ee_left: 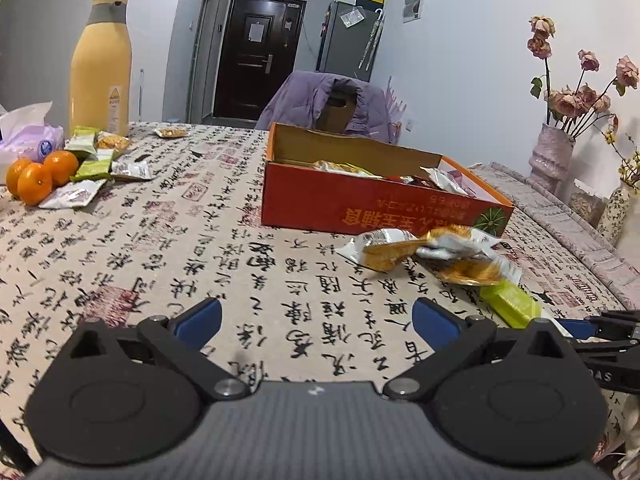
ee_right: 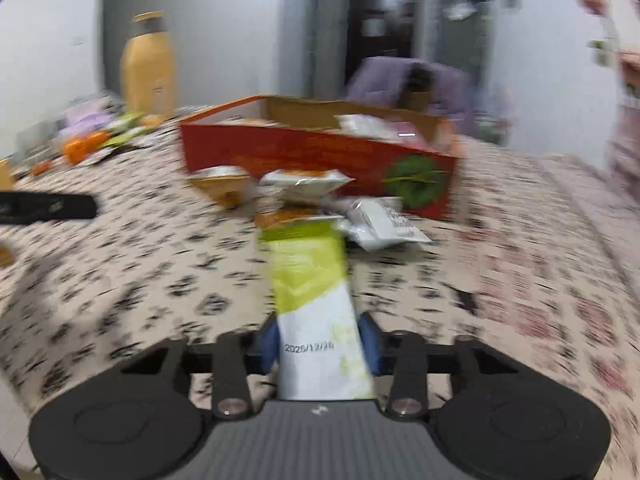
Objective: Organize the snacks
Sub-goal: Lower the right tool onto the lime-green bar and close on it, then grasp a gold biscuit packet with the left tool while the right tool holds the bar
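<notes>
This is a room in a home. In the middle a desk (ee_left: 160, 248) wears a cloth covered in black writing. At the top middle stands a dark front door (ee_left: 256, 52), with a grey fridge (ee_left: 348, 36) beside it. A purple coat (ee_left: 320, 100) hangs on a chair behind the desk. On the right, dried pink roses (ee_left: 576, 92) sit in a vase. At the left lie oranges (ee_left: 40, 174) and a tall yellow bottle (ee_left: 102, 68).

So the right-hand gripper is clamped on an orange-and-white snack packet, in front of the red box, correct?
Not quite: the packet held by the right gripper is green and white, as the right wrist view shows. It is clamped, in front of the red box.
</notes>
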